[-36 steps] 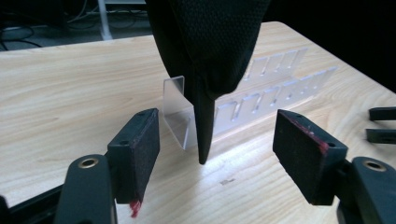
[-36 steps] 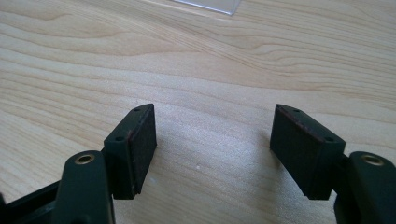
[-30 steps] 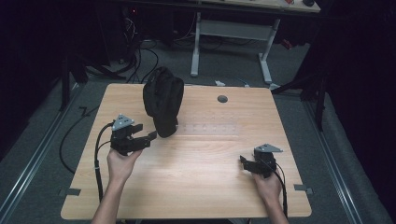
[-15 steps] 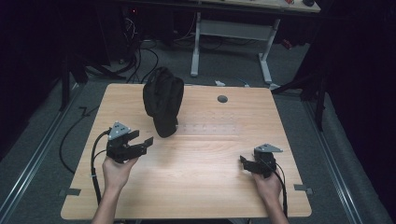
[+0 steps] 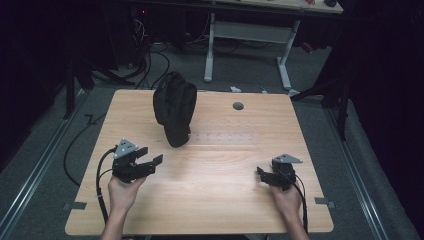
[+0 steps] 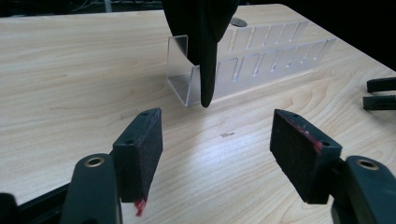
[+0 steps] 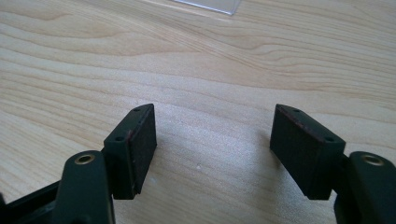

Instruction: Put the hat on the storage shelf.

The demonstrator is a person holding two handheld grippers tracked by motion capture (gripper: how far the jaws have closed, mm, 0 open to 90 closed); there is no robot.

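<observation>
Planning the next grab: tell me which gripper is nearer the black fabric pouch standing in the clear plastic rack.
Left. The left gripper sits just in front of the black fabric pouch; the right gripper rests far across the table.

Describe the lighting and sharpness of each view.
High view: the table is lit, the room around it dark, detail soft. Left gripper view: claw pads sharp, clear rack faint against the wood, the black bag featureless. Right gripper view: even light, wood grain crisp.
</observation>
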